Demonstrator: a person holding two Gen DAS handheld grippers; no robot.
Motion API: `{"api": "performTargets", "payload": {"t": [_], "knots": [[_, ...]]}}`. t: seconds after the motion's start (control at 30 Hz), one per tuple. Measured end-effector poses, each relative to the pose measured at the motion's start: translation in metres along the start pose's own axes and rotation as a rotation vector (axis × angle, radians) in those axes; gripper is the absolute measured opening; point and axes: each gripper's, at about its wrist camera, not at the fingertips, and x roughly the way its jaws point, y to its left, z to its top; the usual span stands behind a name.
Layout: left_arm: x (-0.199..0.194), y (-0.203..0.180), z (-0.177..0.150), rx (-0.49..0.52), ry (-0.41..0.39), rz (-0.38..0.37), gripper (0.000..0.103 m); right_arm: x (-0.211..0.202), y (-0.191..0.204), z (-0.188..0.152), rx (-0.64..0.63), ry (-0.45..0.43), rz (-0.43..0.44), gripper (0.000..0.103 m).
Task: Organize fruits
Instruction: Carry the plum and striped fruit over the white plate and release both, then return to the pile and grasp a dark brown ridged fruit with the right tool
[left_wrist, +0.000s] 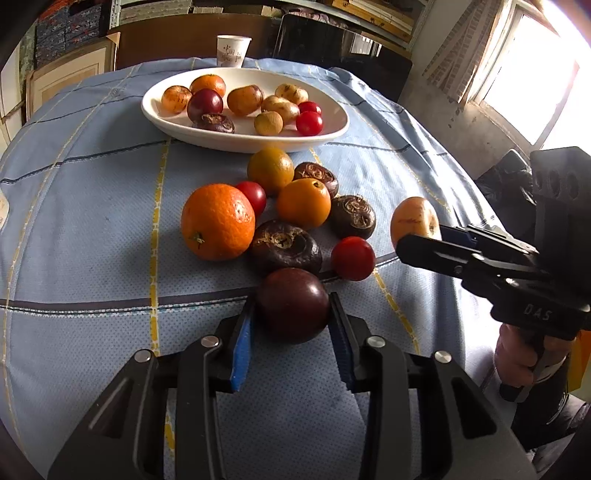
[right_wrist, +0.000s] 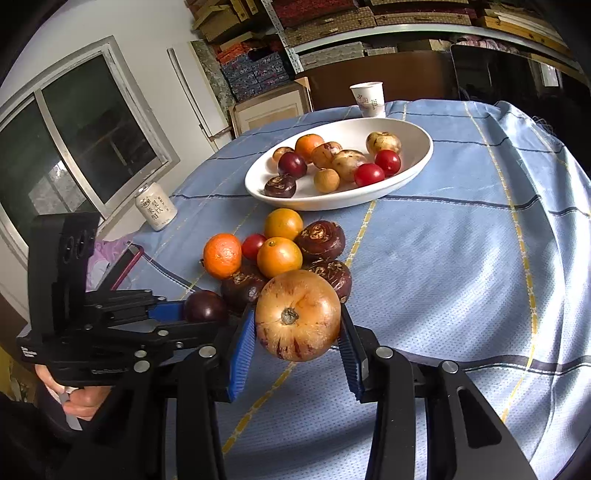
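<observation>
Shelves of stacked boxes stand behind the table (left_wrist: 92, 206), which wears a blue checked cloth. At its far side sits a white dish (left_wrist: 332, 127) holding two red tomatoes, a dark plum, a water chestnut, an orange and several tan fruits; a paper cup (left_wrist: 232, 51) stands just beyond it. Loose fruit lies heaped before the dish, a big orange (left_wrist: 218, 221) among it. Left tool (left_wrist: 291, 314) is clamped on a dark plum (left_wrist: 292, 304) at the near edge of the heap. Right tool (right_wrist: 297, 325) grips a tan streaked fruit (right_wrist: 297, 314), held above the cloth. A can (right_wrist: 156, 206) stands near the window.
</observation>
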Motion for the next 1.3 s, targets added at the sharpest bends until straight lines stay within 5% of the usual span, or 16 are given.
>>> {"api": "performTargets", "payload": {"t": [0.2,0.33,0.6,0.8,0.87,0.93,1.13,1.3], "knots": [[-0.03,-0.005,0.01,0.049,-0.083,0.013,0.037,-0.01,-0.004,0.021,0.008,-0.043,-0.002,0.043],[-0.041,-0.002,0.053,0.075,-0.16,0.056,0.037,-0.005,-0.007,0.063,-0.025,-0.119,-0.059,0.043],[0.007,0.033,0.146,-0.006,-0.199,0.154,0.037,0.064,-0.026,0.126,0.003,-0.151,-0.177,0.043],[0.045,0.044,0.169,-0.019,-0.169,0.198,0.038,0.09,-0.042,0.139,0.038,-0.135,-0.201,0.044],[0.049,0.047,0.172,-0.032,-0.164,0.216,0.051,0.089,-0.044,0.14,0.049,-0.143,-0.193,0.057],[0.039,0.047,0.172,-0.052,-0.212,0.259,0.08,0.075,-0.04,0.138,0.041,-0.183,-0.186,0.058],[-0.016,0.047,0.144,-0.103,-0.321,0.247,0.097,0.032,-0.032,0.116,0.031,-0.251,-0.131,0.059],[-0.032,0.054,0.095,-0.163,-0.335,0.306,0.098,0.024,-0.029,0.078,0.022,-0.167,-0.09,0.059]]}}
